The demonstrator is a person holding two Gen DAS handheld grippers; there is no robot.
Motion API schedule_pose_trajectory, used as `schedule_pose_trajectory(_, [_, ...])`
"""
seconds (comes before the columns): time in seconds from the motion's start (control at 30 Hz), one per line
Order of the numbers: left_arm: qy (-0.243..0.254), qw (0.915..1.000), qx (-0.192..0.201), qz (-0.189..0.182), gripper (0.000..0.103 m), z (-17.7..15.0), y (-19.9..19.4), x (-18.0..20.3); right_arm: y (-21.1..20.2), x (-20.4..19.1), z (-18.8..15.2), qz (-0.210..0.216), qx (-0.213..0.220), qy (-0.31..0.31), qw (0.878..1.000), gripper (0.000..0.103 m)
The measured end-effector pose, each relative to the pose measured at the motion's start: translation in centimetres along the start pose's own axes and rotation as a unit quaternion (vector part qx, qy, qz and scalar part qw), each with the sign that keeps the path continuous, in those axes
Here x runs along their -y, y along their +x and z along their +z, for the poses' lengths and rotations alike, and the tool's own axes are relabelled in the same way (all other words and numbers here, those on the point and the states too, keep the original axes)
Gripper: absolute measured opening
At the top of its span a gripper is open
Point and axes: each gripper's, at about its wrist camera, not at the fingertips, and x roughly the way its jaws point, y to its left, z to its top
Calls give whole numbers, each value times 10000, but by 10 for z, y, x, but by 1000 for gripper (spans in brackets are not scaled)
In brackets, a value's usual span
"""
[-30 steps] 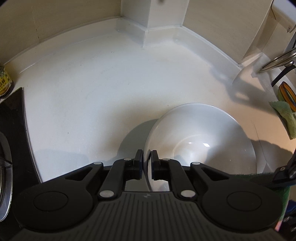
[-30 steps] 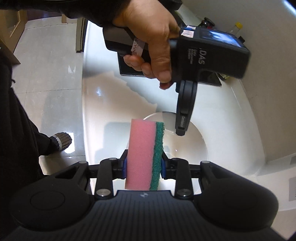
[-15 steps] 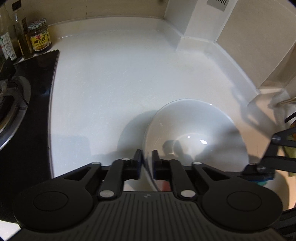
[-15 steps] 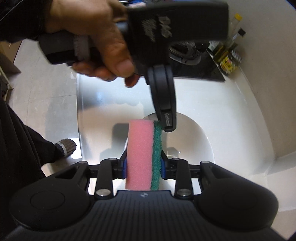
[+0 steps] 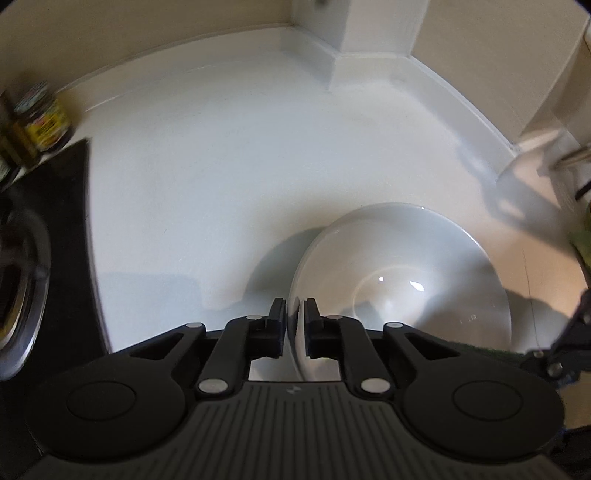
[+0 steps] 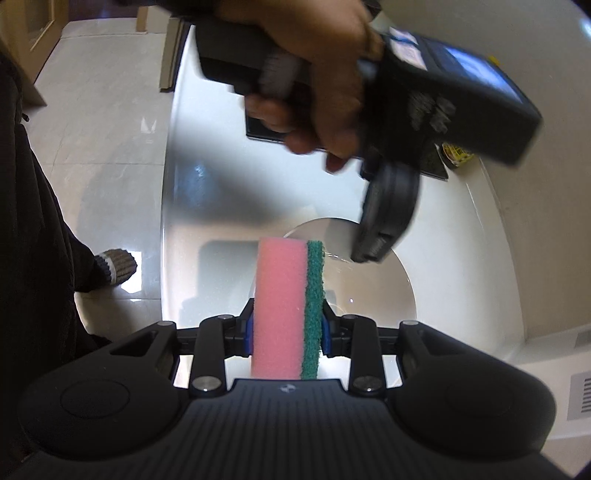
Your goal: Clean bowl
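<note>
A white bowl sits on the white counter. My left gripper is shut on the bowl's near left rim, one finger inside and one outside. My right gripper is shut on a pink sponge with a green scouring side, held upright just over the bowl. In the right wrist view the left gripper's fingers reach down onto the bowl's far rim, with the person's hand on its body. The right gripper's edge shows at the lower right of the left wrist view.
A black stove top with a metal burner ring lies to the left, with jars behind it. A wall corner post stands at the back. A green cloth and a metal handle are at the right edge. The counter's front edge drops to a tiled floor.
The left gripper has swung back to the right while staying shut on the bowl's rim; jars and stove slid towards the left edge. The sponge stays held over the bowl.
</note>
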Motion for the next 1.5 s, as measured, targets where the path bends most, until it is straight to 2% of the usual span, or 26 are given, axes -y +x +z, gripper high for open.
schedule_pose_trajectory(0.1, [-171,9998,56,-64,14,-13,-4,3,-1,2,-3,-15,21,124,9999,28])
schedule_pose_trajectory(0.2, [-31,10000,79,40,11,-13,1,8,-1,5,-5,-16,53,210,9998,28])
schedule_pose_trajectory(0.27, [105,9999,59,97,9,-10,5,10,0,6,-3,-15,51,199,9998,28])
schedule_pose_trajectory(0.37, [603,9982,-24,43,7,4,9,11,1,5,0,-19,31,131,9999,28])
schedule_pose_trajectory(0.53, [1057,9938,-152,-303,8,30,22,7,5,3,4,-140,-177,-148,9996,28])
schedule_pose_trajectory(0.63, [842,9961,-125,-244,10,30,22,7,7,4,3,-131,-254,-150,9995,28])
schedule_pose_trajectory(0.83, [185,9995,143,-209,13,-5,3,1,11,7,1,-113,-407,-155,9990,28])
schedule_pose_trajectory(1.0, [362,9991,139,-147,10,-1,11,5,10,9,3,-40,-447,-195,9988,28])
schedule_pose_trajectory(1.1, [686,9975,103,-101,6,9,15,8,4,12,6,49,-409,-161,9990,28])
schedule_pose_trajectory(1.27, [1167,9925,-85,-346,11,37,26,8,-3,10,4,83,-502,-415,9978,28])
schedule_pose_trajectory(1.33, [1131,9930,-105,-329,11,39,26,9,-2,10,3,18,-550,-453,9975,28])
schedule_pose_trajectory(1.5, [646,9978,25,-134,12,15,12,3,1,6,3,15,-500,-402,9979,27])
